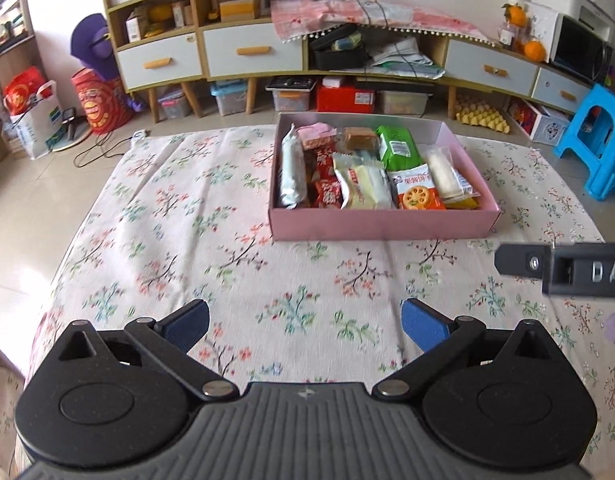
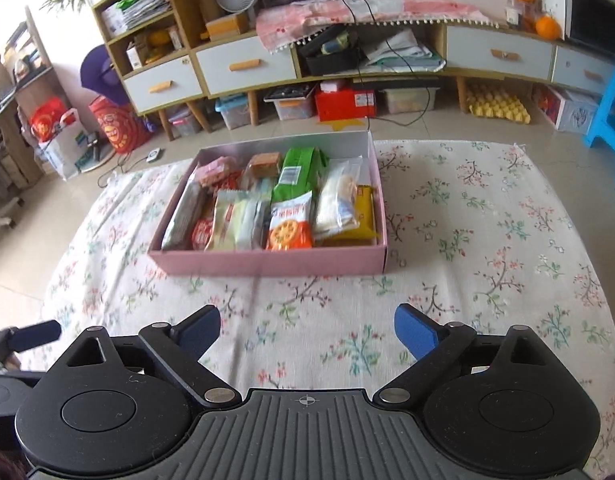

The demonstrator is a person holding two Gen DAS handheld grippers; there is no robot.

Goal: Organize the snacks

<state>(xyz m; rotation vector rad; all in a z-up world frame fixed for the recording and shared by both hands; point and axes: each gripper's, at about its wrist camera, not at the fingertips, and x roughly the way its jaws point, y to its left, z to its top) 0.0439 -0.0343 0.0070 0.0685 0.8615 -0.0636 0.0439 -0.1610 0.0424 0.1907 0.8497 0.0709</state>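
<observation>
On the floral cloth (image 1: pixel 211 216) that covers the table sits a pink box (image 1: pixel 383 222), its near wall facing both cameras, and the snacks lie packed inside it side by side. From the left wrist view they read, left to right: a silver pack (image 1: pixel 292 168) along the left wall, red packs (image 1: pixel 326 188), a pale yellow pack (image 1: pixel 363 186), an orange cracker pack (image 1: pixel 417 192) with a green pack (image 1: pixel 397 148) behind it, and a clear pack (image 1: pixel 441 174) near the right wall; a pink pack (image 1: pixel 317 134) and a brown cake (image 1: pixel 360 138) lie at the far end. The left gripper (image 1: pixel 305 322) hangs over bare cloth well short of the box, its blue pads (image 1: pixel 421 326) spread wide with nothing between them. The right gripper (image 2: pixel 307 330) is likewise released, jaws apart over the cloth and empty, with the box ahead and slightly to its left. Part of the right gripper shows at the right edge of the left view. Behind the table stand a cabinet (image 1: pixel 251 50) with white drawers and a blue stool (image 1: pixel 595 136) on the floor.
</observation>
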